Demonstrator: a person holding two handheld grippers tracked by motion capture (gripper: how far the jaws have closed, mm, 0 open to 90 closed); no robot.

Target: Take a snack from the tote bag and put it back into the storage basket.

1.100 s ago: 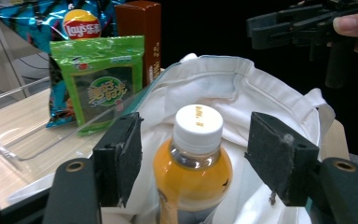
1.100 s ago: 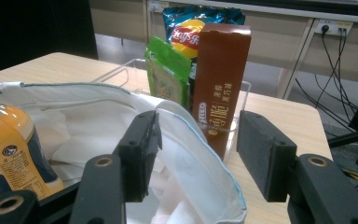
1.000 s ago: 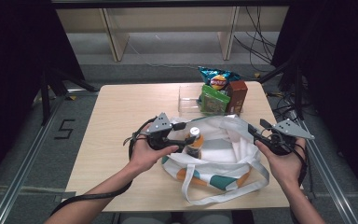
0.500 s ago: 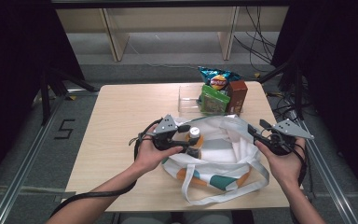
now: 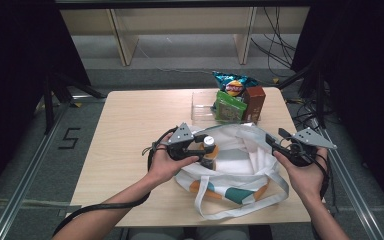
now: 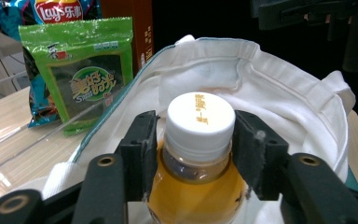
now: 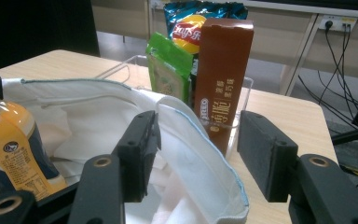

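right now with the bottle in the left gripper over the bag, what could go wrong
The left gripper, whose jaws have just been closing, holds the bottle only at the neck under the cap; it could swing or slip. The right gripper straddles the bag rim without pinching it, so the opening may sag shut.

Both forearms are bare, with no sleeves. Each hand carries a black two-jaw gripper, left gripper (image 5: 203, 148) and right gripper (image 5: 272, 141), topped by a grey three-cornered plate. Flat black jaws have brass-coloured rivets at their pivots. A black cable trails from each.
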